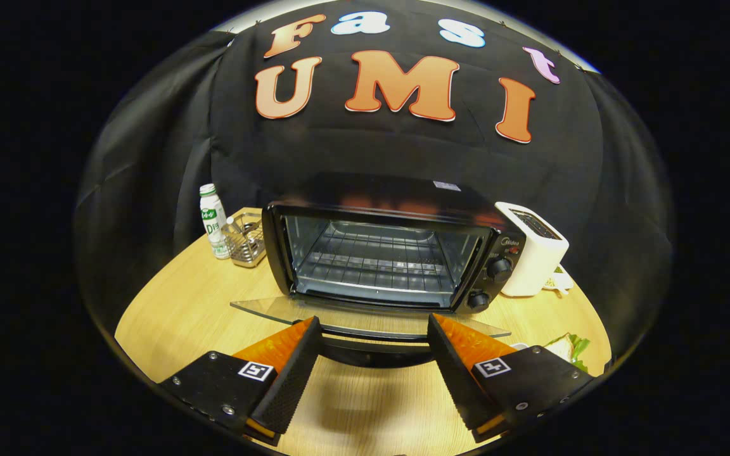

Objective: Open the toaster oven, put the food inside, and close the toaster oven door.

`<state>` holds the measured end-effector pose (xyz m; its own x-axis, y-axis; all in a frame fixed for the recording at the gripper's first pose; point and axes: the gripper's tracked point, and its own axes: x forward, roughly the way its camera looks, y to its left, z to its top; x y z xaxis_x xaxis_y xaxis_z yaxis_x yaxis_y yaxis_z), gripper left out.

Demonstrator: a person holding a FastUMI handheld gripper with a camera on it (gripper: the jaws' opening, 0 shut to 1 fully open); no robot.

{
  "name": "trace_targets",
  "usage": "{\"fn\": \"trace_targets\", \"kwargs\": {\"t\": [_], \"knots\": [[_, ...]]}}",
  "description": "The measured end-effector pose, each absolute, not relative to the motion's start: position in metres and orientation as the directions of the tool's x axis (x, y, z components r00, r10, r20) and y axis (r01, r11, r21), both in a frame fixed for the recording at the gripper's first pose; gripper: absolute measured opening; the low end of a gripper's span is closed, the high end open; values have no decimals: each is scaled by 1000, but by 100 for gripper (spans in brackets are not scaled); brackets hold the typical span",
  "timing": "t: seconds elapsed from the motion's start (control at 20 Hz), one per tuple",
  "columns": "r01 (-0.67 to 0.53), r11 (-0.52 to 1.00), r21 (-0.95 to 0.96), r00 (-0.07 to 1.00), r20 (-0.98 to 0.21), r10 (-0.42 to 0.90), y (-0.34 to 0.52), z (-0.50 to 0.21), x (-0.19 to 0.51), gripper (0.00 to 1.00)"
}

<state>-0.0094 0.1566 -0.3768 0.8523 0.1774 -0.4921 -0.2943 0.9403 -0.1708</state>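
Both jaws apart, toaster oven [381,250] facing gripper [374,332]

Was one gripper [374,318], spread wide just short of the toaster oven door [276,309], pressing on nothing. Had two wedge-shaped fingers [276,345], thin at the ends nearest the door and thicker farther back from it. Wore bumpy, dotted pads [290,380] on the inner faces. Sat on two flat plates [210,380] at the ends farthest from the door. Carried a small square black-and-white tag [256,371] on each plate, on the corner nearest the door. Showed little round shiny screws [229,410] along the plate edges away from the door.
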Motion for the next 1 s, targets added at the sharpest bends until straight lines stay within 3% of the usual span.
{"fn": "trace_targets", "kwargs": {"t": [0.45, 0.7, 1.0], "knots": [[-292, 945, -146, 761, -634, 137, 142, -469, -43, 100], [-300, 946, -123, 751, -642, 154, 138, -458, -42, 100], [-293, 955, -47, 785, -582, 212, 104, -368, -21, 100]]}}
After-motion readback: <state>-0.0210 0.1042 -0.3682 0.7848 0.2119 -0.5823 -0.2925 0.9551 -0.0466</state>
